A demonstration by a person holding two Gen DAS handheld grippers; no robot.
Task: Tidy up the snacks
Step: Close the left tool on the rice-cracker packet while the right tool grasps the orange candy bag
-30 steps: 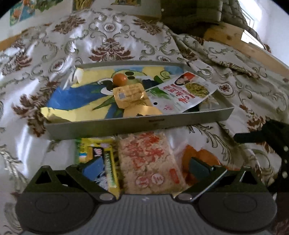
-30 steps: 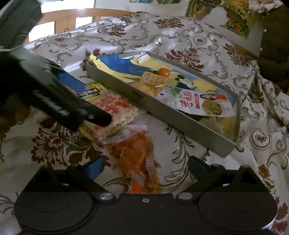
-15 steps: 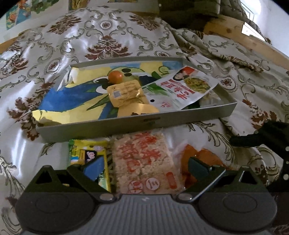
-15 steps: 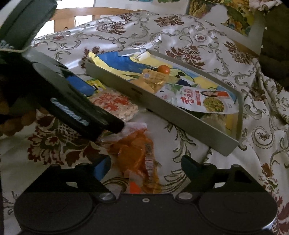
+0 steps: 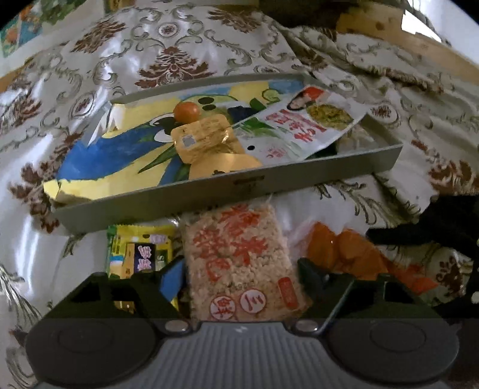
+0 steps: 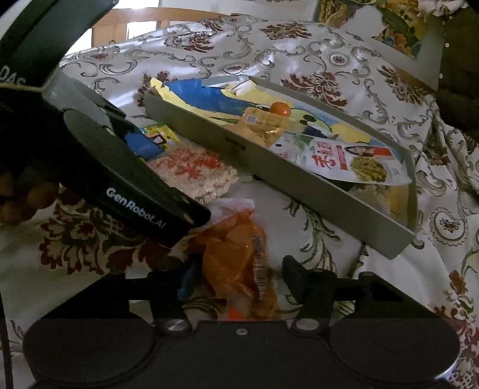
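A clear pack of rice cracker (image 5: 239, 254) with red print lies on the cloth in front of the grey tray (image 5: 299, 179). My left gripper (image 5: 239, 275) straddles it. Its jaws are closing, and the pads stand close beside the pack's two long edges. To its right lies an orange snack bag (image 6: 236, 254). My right gripper (image 6: 241, 278) is over that bag with its jaws closing, and a narrow gap shows at each finger. The tray (image 6: 209, 131) holds a blue and yellow bag (image 5: 119, 155), a yellow packet (image 5: 203, 137), a small orange ball (image 5: 186, 110) and a white pouch (image 5: 299, 125).
A yellow-green packet (image 5: 140, 248) lies left of the rice cracker, partly under my left finger. The left gripper's dark body (image 6: 119, 179) crosses the left of the right wrist view. The patterned cloth (image 5: 173, 45) is rumpled at the right, and a wooden rail (image 5: 374, 27) runs behind it.
Both pairs of jaws have narrowed, the left around the rice cracker pack and the right around the orange bag. Neither snack has moved.
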